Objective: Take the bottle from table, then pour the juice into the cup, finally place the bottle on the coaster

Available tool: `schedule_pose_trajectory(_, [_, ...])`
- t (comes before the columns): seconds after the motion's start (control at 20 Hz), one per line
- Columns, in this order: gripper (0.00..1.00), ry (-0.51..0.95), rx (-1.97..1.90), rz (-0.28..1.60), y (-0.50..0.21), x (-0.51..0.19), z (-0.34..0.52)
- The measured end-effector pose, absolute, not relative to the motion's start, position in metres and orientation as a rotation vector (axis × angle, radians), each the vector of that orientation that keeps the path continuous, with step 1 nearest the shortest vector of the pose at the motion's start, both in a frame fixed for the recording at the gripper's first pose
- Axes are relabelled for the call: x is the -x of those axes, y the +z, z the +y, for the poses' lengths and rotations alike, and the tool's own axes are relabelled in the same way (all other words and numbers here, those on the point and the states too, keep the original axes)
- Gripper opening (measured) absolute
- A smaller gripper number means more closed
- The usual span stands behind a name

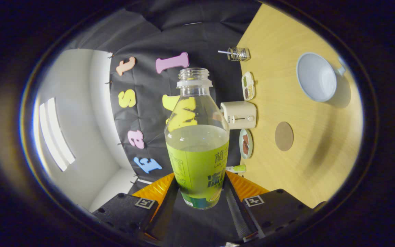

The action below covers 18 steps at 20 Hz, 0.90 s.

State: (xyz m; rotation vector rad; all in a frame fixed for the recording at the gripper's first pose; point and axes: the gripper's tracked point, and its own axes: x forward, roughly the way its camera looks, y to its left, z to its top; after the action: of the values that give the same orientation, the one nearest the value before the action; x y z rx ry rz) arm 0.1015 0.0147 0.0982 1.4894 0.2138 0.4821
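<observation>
A clear plastic bottle (196, 137) with a green label stands uncapped between my fingers, about half full of pale green juice. My gripper (197, 193) is shut on its lower body, one finger on each side of the label. The bottle is off the wooden table (307, 171), which runs along the right of the bottle, tilted on its side in this view. A pale blue cup (316, 77) with a handle sits on the table, beyond and to the right of the bottle's neck. A round brown coaster (284, 136) lies nearer, level with the bottle's middle.
Along the table's edge by the wall stand a cream toaster (239, 114), a small divided dish (248, 85), a wire holder (237, 54), a plate with brown food (246, 143) and a small green-and-white item (236, 168). A white wall (81, 137) lies to the left.
</observation>
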Motion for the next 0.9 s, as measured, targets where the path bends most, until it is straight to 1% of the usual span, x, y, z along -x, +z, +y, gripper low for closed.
schedule_pose_trajectory(0.6, [0.8, 0.332, -0.689, 0.119, 0.086, -0.095, -0.011])
schedule_pose_trajectory(0.75, [0.8, 0.259, -0.474, 0.145, 0.081, -0.097, -0.021])
schedule_pose_trajectory(0.9, [0.8, 0.256, -0.367, 0.148, 0.089, -0.109, -0.017])
